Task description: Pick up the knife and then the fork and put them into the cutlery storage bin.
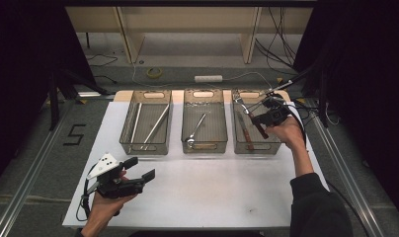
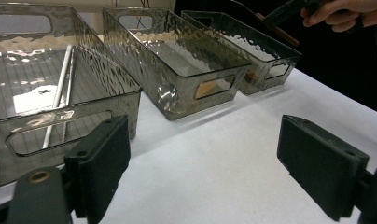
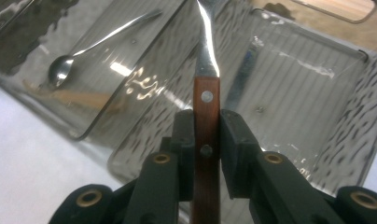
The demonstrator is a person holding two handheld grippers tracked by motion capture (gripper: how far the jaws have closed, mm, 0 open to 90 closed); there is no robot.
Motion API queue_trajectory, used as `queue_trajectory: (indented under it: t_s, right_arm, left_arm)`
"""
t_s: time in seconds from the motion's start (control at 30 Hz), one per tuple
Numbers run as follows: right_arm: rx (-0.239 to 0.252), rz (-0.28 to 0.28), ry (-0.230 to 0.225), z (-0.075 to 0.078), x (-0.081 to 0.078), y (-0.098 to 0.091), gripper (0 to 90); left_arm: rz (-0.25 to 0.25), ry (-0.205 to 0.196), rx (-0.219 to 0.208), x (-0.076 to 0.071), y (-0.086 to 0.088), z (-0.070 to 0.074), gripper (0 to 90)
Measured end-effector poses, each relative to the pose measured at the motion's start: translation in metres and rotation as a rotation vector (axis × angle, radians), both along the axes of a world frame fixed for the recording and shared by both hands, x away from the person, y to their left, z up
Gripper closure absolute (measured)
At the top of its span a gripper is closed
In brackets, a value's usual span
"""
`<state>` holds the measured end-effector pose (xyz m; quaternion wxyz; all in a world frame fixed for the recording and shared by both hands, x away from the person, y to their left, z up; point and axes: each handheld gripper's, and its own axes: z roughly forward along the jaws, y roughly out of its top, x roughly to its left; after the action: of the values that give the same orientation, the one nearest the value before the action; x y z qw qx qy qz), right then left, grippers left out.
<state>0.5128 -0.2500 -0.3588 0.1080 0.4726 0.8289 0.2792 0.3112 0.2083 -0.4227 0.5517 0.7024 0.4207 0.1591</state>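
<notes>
Right tool (image 3: 206, 140) clamps wooden-handled fork (image 3: 206, 93).

Three bins stand side by side at the far edge of the surface (image 1: 212, 192): the left bin (image 1: 146, 145) holds two rods (image 1: 155, 126), the middle bin (image 1: 204, 144) a spoon (image 1: 195, 130), and above the right bin (image 1: 257, 147) the right tool (image 1: 263, 120) holds a wooden-handled utensil (image 1: 253, 121), while the left tool (image 1: 140, 169) rests near the front left.

Fork (image 3: 206, 116): reddish-brown wood handle with 2 metal rivets, polished metal neck. 3 bins (image 2: 130, 88): smoky clear plastic, rippled, glossy. Spoon (image 3: 60, 70): shiny metal. Right gripper (image 3: 206, 151) pads: matt black. Table cover (image 1: 212, 192): matt white
</notes>
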Motion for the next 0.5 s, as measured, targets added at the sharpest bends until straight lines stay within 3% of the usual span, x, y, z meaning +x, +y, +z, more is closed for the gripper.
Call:
queue_trajectory:
  t_s: [0.3,0.5]
  right_arm:
    - [-0.006,-0.084,0.004,-0.006,0.013,-0.003,77.5]
    - [-0.023,-0.108,0.023,-0.015,0.018,-0.001,77.5]
  left_arm:
    - [-0.001,-0.001,-0.001,0.000,0.000,0.000,17.0]
    - [0.000,-0.001,-0.001,0.000,0.000,0.000,17.0]
